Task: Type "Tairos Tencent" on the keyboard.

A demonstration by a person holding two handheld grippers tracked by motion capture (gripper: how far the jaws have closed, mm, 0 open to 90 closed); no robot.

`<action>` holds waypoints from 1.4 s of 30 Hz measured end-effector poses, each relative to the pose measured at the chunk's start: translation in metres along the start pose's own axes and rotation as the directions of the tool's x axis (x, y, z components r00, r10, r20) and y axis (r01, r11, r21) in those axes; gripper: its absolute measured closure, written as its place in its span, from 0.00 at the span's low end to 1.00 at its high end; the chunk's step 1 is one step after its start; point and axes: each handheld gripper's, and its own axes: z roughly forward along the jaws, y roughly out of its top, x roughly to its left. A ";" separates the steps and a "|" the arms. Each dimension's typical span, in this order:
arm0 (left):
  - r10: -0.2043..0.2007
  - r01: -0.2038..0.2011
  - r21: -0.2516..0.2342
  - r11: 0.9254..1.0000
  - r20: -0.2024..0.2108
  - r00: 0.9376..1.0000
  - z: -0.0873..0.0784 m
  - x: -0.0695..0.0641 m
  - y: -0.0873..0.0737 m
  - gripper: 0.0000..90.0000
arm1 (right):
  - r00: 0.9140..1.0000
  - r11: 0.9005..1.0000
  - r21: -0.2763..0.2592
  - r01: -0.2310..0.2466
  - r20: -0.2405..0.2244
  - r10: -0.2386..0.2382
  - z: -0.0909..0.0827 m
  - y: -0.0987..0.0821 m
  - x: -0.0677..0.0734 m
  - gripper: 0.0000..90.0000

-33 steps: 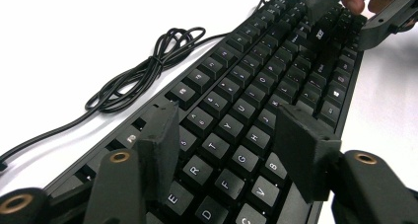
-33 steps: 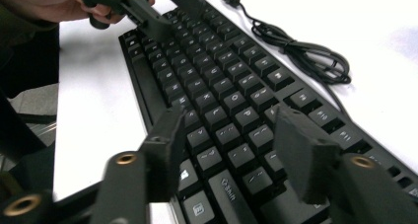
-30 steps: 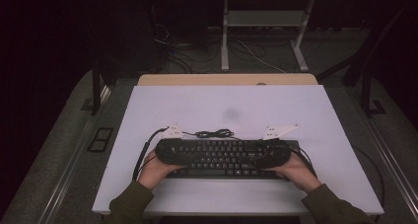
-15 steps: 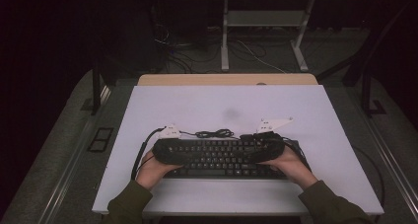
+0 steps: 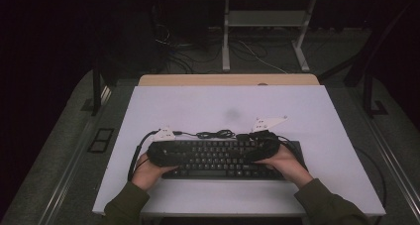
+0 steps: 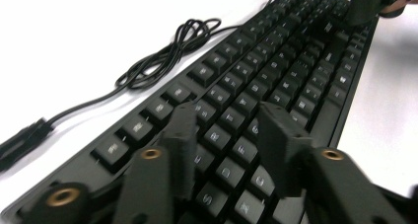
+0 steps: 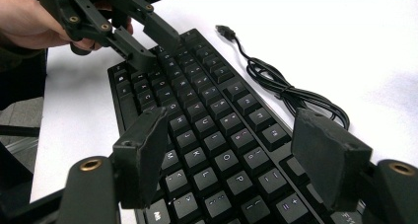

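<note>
Black rectangular plastic keyboard beneath two tongs on white desk.
Its long axis runs left-right; left tongs, just narrowed, and right tongs hover spread, pinching nothing.

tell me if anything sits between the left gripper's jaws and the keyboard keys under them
Nothing visible does. The left gripper hangs just above the keyboard with bare keys below its jaws, which have just been closing with nothing between them. The coiled cable lies off to the side on the table.
</note>
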 end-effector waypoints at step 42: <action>0.012 -0.007 0.091 0.996 -0.052 0.999 -0.012 0.008 -0.020 0.99 | 0.999 1.000 -0.018 0.022 0.037 -0.021 0.008 -0.004 0.005 0.19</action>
